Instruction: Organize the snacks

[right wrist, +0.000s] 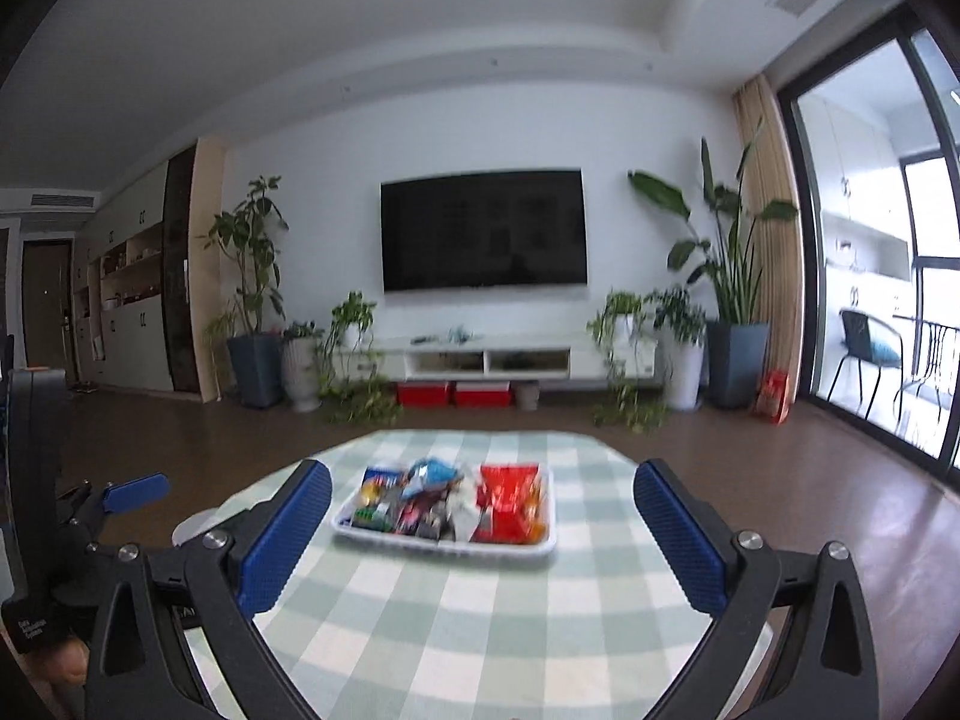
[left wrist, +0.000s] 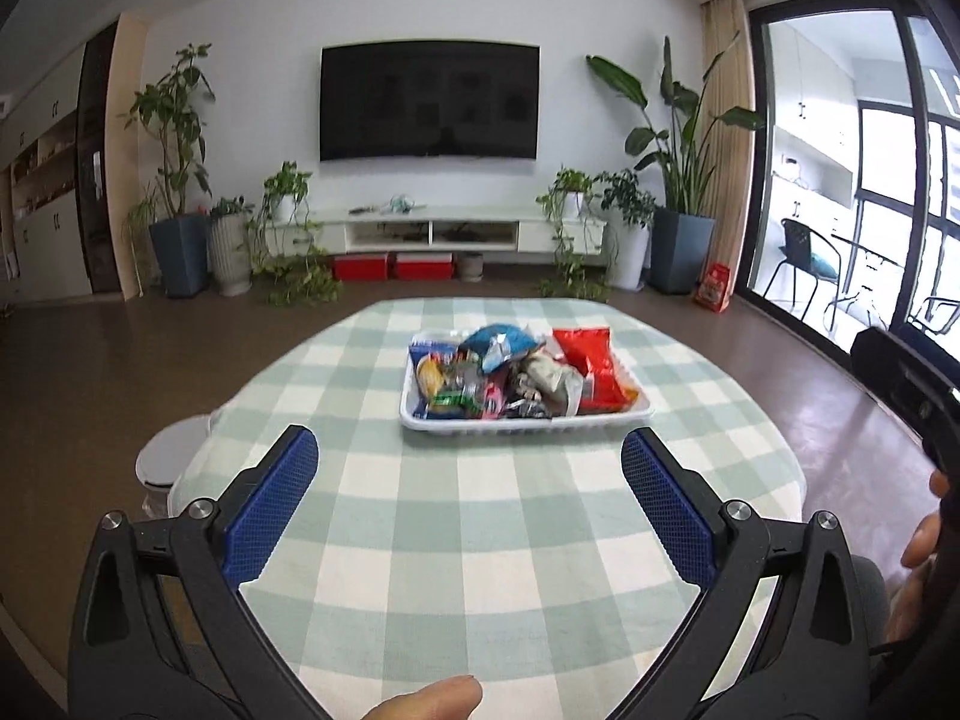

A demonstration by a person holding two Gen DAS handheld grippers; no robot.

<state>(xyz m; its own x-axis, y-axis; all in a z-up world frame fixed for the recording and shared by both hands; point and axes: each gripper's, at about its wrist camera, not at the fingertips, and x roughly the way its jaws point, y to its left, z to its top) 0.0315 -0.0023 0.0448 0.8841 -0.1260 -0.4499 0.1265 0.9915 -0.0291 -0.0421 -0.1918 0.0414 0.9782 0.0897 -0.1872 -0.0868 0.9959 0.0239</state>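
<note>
A small white bin [left wrist: 171, 459] is sitting on the floor at the far left, just beside the edge of the checked tablecloth [left wrist: 480, 540]. Next over, the left gripper [left wrist: 469, 450] is hovering above the near part of the table with its blue pads spread wide and nothing between them. Straight ahead of it, a little right of its centre line, the white tray [left wrist: 516, 420] is lying flat with its long side running left to right. The snacks are sitting piled inside: a yellow-and-blue packet at the left end, a blue bag [left wrist: 501, 342] on top in the middle, a red bag [left wrist: 591, 369] filling the right end. Further right, the right gripper [right wrist: 483, 480] is also hanging wide open and empty, with the tray [right wrist: 450, 546] lying ahead, slightly left of centre. Neither gripper is touching the tray. Judging by apparent size, the left one seems somewhat nearer, so it looks better placed for the packets at the left end.
</note>
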